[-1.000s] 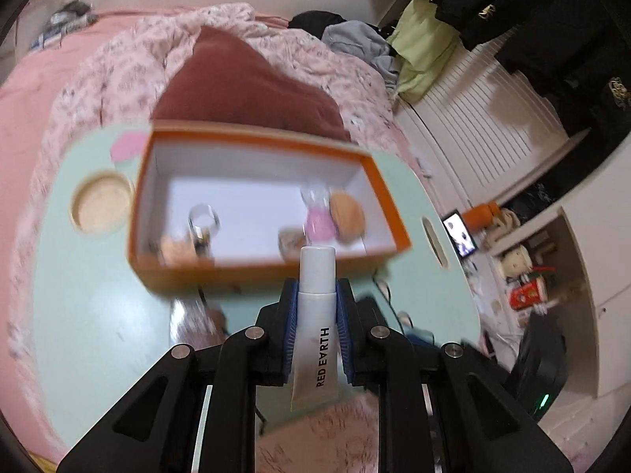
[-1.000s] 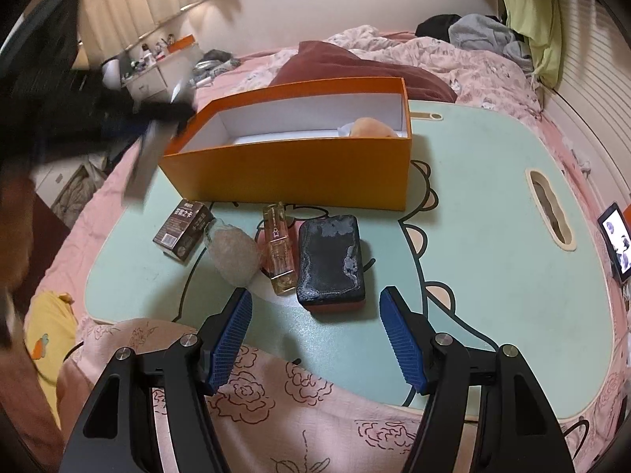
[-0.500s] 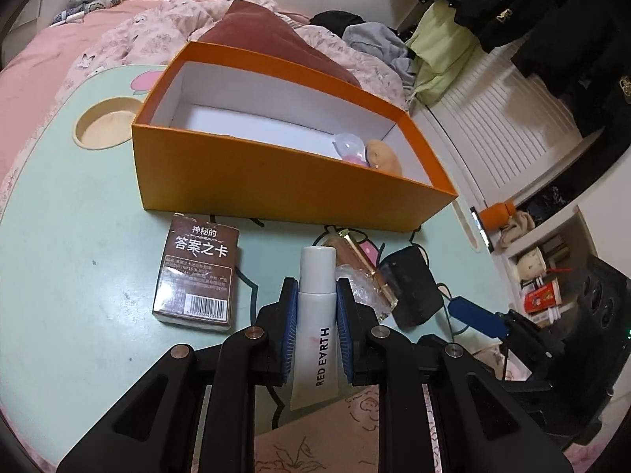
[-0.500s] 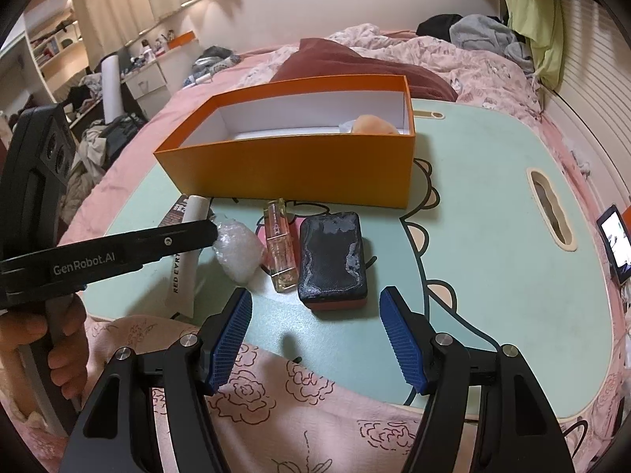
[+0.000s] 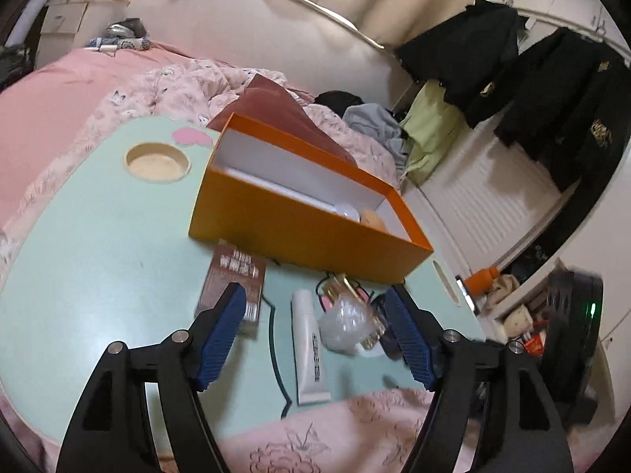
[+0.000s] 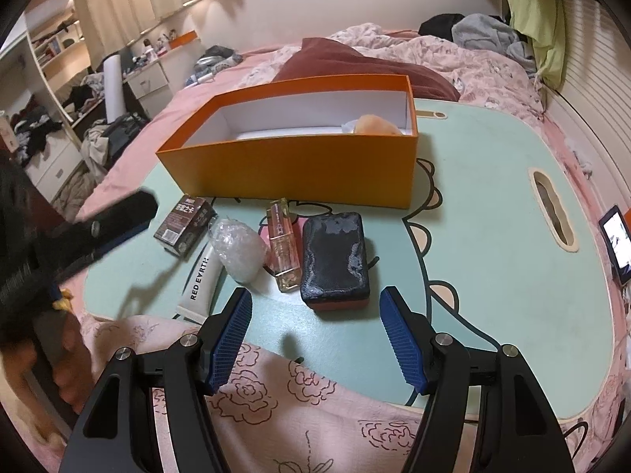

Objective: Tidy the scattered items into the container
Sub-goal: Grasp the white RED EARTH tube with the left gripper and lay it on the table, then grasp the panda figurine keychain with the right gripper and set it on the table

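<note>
Orange box (image 6: pixel 299 169) sits on the mint table (image 6: pixel 493 205), open-topped, with a peach-coloured item (image 6: pixel 374 124) in its right end. Scattered items lie in a row just in front of it: card box (image 6: pixel 185 224), white tube (image 6: pixel 199 278), bubble-wrap bundle (image 6: pixel 238 250), perfume bottle (image 6: pixel 283 246), black pouch (image 6: pixel 335 258). In my left wrist view the tube (image 5: pixel 309 349) lies flat on the table, between the jaws but untouched. My left gripper (image 5: pixel 315 339) is opening, holding nothing. My right gripper (image 6: pixel 315 339) hangs with jaws apart and empty; the pouch is at 12 o'clock from it, the tube at 10 o'clock.
</note>
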`<state>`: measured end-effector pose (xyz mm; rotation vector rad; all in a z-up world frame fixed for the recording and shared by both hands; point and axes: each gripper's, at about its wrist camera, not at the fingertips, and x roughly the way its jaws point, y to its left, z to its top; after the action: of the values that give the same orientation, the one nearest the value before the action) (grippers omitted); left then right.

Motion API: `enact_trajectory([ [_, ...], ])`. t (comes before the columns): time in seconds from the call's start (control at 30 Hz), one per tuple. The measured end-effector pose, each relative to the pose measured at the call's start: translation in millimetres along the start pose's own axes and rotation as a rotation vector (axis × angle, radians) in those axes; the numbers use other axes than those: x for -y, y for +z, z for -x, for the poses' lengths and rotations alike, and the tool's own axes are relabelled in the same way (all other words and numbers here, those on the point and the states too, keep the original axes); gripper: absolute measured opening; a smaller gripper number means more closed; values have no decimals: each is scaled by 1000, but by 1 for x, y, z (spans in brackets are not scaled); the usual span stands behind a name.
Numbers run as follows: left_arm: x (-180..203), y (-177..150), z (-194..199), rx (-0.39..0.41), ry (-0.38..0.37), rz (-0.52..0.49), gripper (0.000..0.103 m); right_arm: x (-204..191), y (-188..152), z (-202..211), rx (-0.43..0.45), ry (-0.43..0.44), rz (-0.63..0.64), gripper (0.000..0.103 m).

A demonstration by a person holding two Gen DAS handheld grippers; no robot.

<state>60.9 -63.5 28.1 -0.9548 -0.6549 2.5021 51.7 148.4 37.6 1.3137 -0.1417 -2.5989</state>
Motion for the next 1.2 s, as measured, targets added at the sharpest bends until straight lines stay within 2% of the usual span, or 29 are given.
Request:
enact_trajectory([
  [0.13, 6, -2, 1, 17, 21, -32, 73, -3, 23, 27, 106, 20, 1, 67],
  [0.2, 9, -4, 2, 23, 54, -52, 73, -11, 50, 45, 173, 22, 17, 67],
  [0.27, 12, -5, 0, 15, 111, -71, 73, -21, 85, 49, 176, 48, 50, 67],
  [0.33, 13, -5, -1, 13, 131, -84, 73, -30, 119, 34, 97, 89, 61, 67],
  [0.43, 12, -6, 3, 29, 126, -82, 73, -46, 164, -22, -140, 146, 67, 67],
  [0.5, 8, -6, 7, 46, 118, -70, 73, -57, 178, -67, -321, 221, 54, 65],
  [0.57, 5, -5, 8, 50, 113, -57, 73, -70, 183, -108, -459, 278, 43, 56],
  [0.7, 0, -5, 6, 32, 104, -37, 73, -88, 183, -147, -502, 173, 103, 56],
  [0.83, -2, -5, 5, 28, 95, -30, 73, -98, 173, -175, -590, 139, 146, 52],
  [0.9, -3, -5, 6, 30, 90, -28, 73, -97, 170, -186, -624, 168, 125, 56],
  [0.93, -4, -5, 6, 29, 89, -25, 73, -97, 171, -186, -623, 172, 128, 55],
  [1.03, -5, -5, 5, 27, 85, -20, 73, -96, 173, -183, -631, 227, 123, 32],
  [1.2, -6, -5, 5, 25, 83, -20, 73, -87, 176, -170, -539, 130, 146, 32],
])
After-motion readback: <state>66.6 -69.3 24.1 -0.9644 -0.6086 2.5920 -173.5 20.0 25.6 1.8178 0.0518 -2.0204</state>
